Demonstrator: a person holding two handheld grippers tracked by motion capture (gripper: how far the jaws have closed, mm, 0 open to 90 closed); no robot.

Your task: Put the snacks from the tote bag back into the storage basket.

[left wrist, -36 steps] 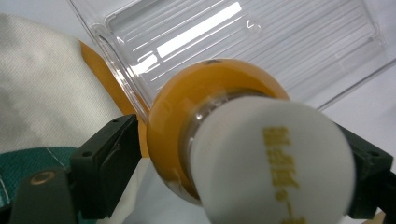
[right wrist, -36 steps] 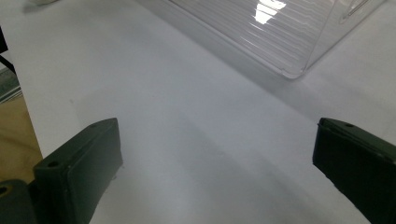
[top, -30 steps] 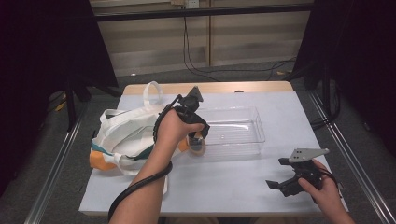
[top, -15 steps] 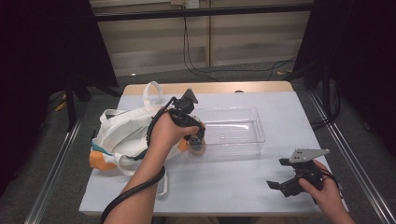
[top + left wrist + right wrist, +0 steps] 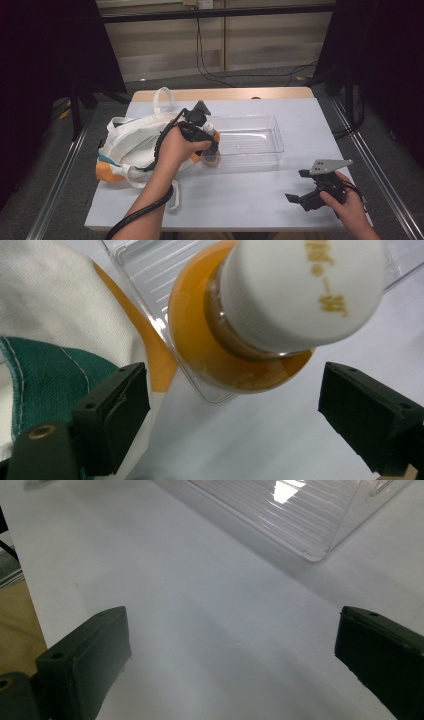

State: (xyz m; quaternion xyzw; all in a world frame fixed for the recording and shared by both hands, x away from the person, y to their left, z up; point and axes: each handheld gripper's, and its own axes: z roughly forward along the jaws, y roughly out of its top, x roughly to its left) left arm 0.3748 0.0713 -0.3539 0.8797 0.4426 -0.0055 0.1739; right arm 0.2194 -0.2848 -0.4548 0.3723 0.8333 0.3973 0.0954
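The tabletop (image 5: 235, 200) is white, with a wooden strip along its far edge. A white cloth bag (image 5: 132, 142) with green and orange panels lies toward the left edge, its handle loop reaching to the far-left corner. Just beside the bag, at the middle of the tabletop, sits a clear plastic tray (image 5: 250, 142) with ribbed walls; its near-left corner nearly meets the bag's orange panel.

The left gripper (image 5: 235, 415) hangs over that near-left corner of the tray, held from above by the person's left hand (image 5: 177, 147). Its jaws are spread wide, and neither pad touches anything. Between and beyond them, at the tray's corner, stands a small bottle (image 5: 265, 315) with an orange body and a white ribbed cap, seen from above the cap; the jaws flank it without contact.

The right gripper (image 5: 300, 187) rests low near the near-right corner of the tabletop, in the person's right hand (image 5: 347, 202). Its jaws are also wide apart over bare tabletop, pointing towards the tray's corner.
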